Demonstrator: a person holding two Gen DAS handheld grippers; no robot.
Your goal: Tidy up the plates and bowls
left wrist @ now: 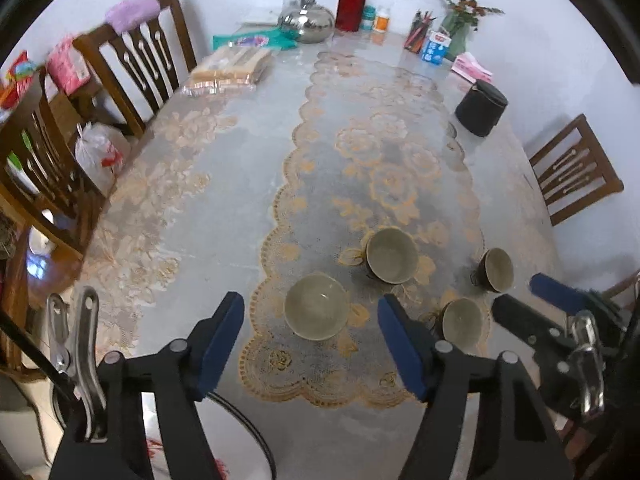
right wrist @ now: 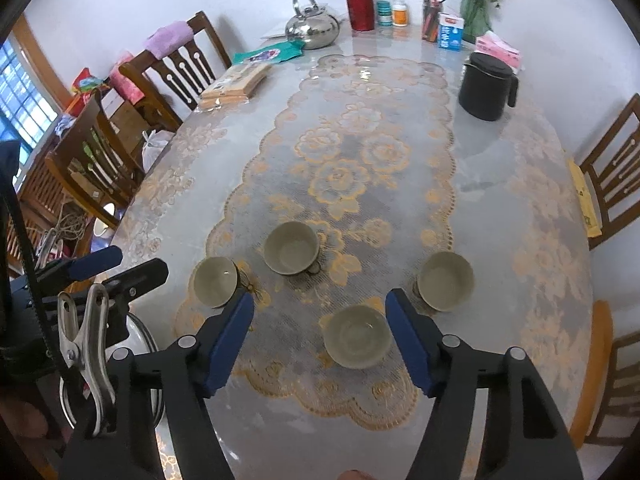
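Note:
Four pale green bowls stand near the front of the lace runner [right wrist: 352, 184]. The leftmost bowl [left wrist: 316, 306] [right wrist: 215, 281] shows between the blue pads of my left gripper [left wrist: 310, 302] [right wrist: 132, 260], which hovers above it, open and untouching. A handled cup [left wrist: 392, 255] [right wrist: 291, 248] sits behind. My right gripper [right wrist: 320, 298] [left wrist: 528, 296] is open above the nearest bowl [right wrist: 357, 336] [left wrist: 462, 322], which lies close to its right pad [right wrist: 408, 340]. The fourth bowl [right wrist: 445, 281] [left wrist: 496, 270] stands to the right. Neither gripper holds anything.
A black jug [right wrist: 486, 88] stands at the right, a steel kettle [right wrist: 314, 28], a red bottle [right wrist: 360, 4] and small jars at the far end, a wrapped packet [right wrist: 236, 84] at the left edge. Wooden chairs [right wrist: 180, 68] line both sides. A white round rim [right wrist: 140, 340] shows at the near left.

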